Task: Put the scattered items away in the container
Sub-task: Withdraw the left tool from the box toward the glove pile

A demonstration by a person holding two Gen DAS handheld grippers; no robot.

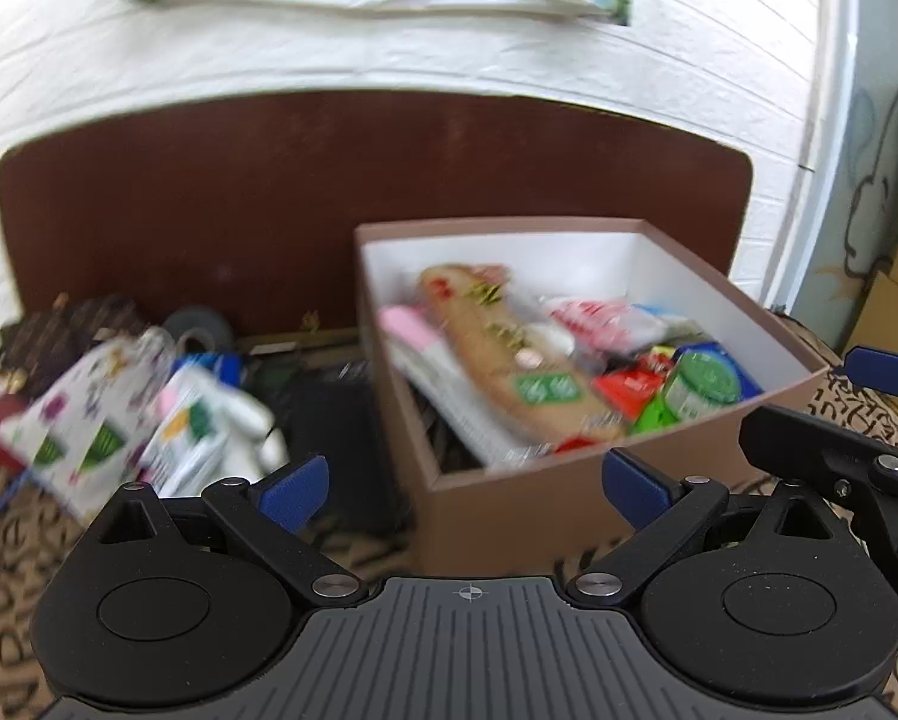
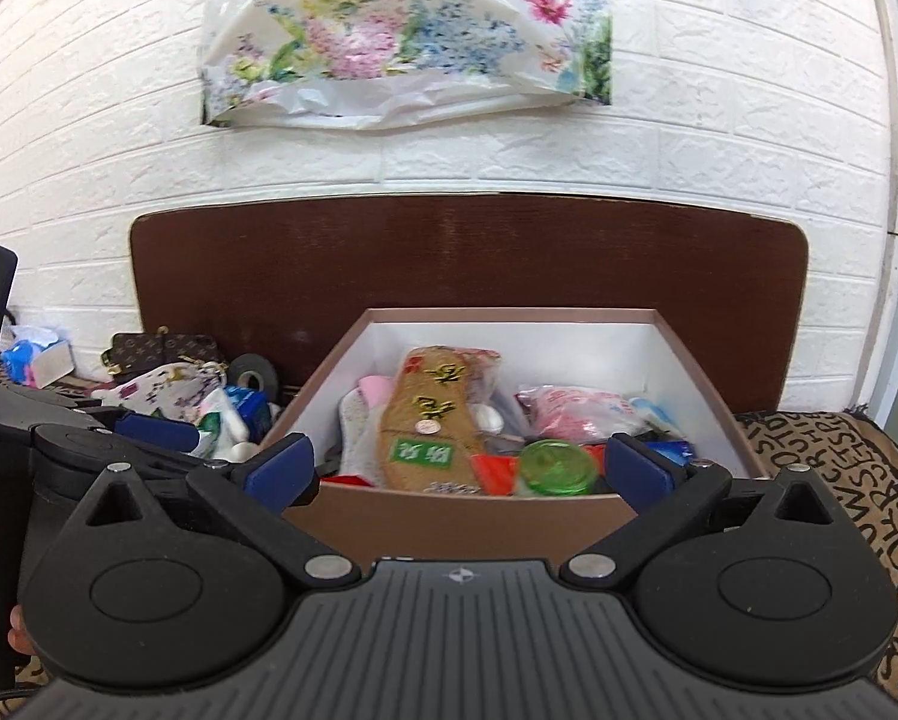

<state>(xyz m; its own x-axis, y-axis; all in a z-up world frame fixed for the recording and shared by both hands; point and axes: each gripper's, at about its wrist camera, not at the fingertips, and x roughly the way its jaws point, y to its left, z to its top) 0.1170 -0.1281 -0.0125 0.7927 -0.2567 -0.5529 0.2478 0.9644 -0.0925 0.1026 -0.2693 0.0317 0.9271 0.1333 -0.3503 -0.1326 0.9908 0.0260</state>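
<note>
Your left hand-held gripper (image 1: 465, 485) is spread wide with nothing between its blue fingers (image 1: 293, 492); it sits low over the patterned cloth (image 1: 5, 564), pointing at the near left corner of the brown box (image 1: 508, 504). Your right hand-held gripper (image 2: 457, 471) is just as wide apart and also empty, hanging in front of the box's near wall (image 2: 449, 519), with the box mouth framed between its fingertips.

The box stands against the dark brown board (image 2: 466, 252) and already holds a heap of things: a long tan packet (image 2: 428, 426) with a green label lying lengthwise, a green round lid (image 2: 559, 468) near the front, a red packet (image 2: 495, 474) beside it, and a pink-and-white bag (image 2: 580, 414) toward the back right.

Left of the box, items are outside it on the cloth: a white floral pouch (image 1: 89, 414), a white packet (image 1: 203, 426) with green and yellow marks touching it, a roll of grey tape (image 1: 200, 330) behind them, and a brown patterned purse (image 1: 59, 336) at the far left. The left view is blurred, so finer details there cannot be read.

A floral plastic bag (image 2: 407, 42) hangs on the white brick wall (image 2: 718, 138) above.
</note>
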